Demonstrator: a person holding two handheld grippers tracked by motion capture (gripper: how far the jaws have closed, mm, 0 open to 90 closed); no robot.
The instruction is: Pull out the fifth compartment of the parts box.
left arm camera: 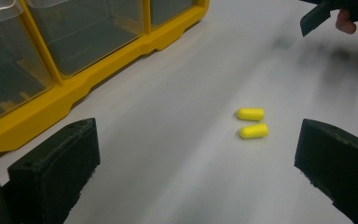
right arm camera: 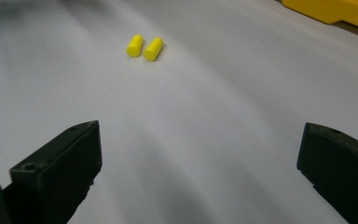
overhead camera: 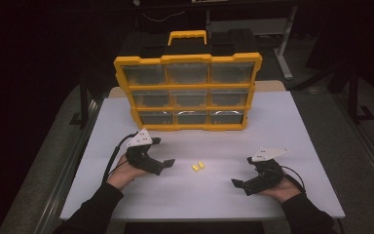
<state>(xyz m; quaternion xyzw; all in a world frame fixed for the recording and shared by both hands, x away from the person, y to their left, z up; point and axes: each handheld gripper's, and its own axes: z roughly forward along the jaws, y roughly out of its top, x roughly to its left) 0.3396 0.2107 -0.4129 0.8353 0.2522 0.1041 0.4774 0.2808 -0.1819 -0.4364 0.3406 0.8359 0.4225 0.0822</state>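
Two small yellow foam earplugs [overhead camera: 197, 167] lie side by side on the white table [overhead camera: 272, 122], between my two grippers. My left gripper [overhead camera: 161, 152] sits to their left, open and empty, its jaws pointing toward them. In the left gripper view both earplugs [left arm camera: 252, 123] lie ahead, right of centre, beyond the wide-apart jaws of the left gripper [left arm camera: 196, 163]. My right gripper [overhead camera: 242, 171] rests to the right of the earplugs, also open and empty. The right gripper view has the earplugs [right arm camera: 144, 47] far ahead at upper left, well beyond the right gripper [right arm camera: 198, 168].
A yellow organizer case [overhead camera: 187, 90] with clear drawers and a top handle stands upright at the back of the table; its base edge [left arm camera: 102, 70] runs along the left gripper's left side, and a corner [right arm camera: 335, 9] appears at upper right. The right gripper's jaw [left arm camera: 314, 16] shows far off.
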